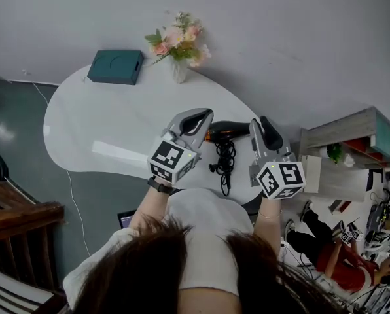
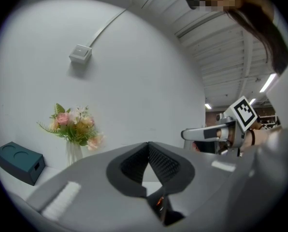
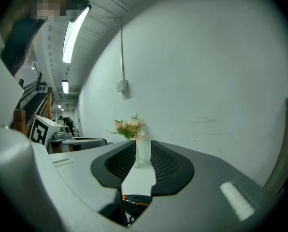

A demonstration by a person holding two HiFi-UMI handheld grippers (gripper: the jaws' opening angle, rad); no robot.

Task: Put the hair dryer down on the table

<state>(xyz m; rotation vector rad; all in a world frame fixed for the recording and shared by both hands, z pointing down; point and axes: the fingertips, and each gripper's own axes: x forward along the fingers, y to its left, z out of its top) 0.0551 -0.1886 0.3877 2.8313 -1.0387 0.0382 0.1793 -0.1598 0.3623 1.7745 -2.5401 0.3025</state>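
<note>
Hair dryer (image 1: 231,133) lies on the table (image 1: 103,124), beneath left gripper (image 1: 202,116) (jaws closed) and right gripper (image 1: 263,123) (jaws barely apart).

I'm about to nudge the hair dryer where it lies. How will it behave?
It will likely slide easily, since the hair dryer lies flat on a smooth, glossy table. Its rounded barrel might also rock or pivot a little. The cord, bundled right beside it, looks floppy and would probably drag along or snag.
</note>
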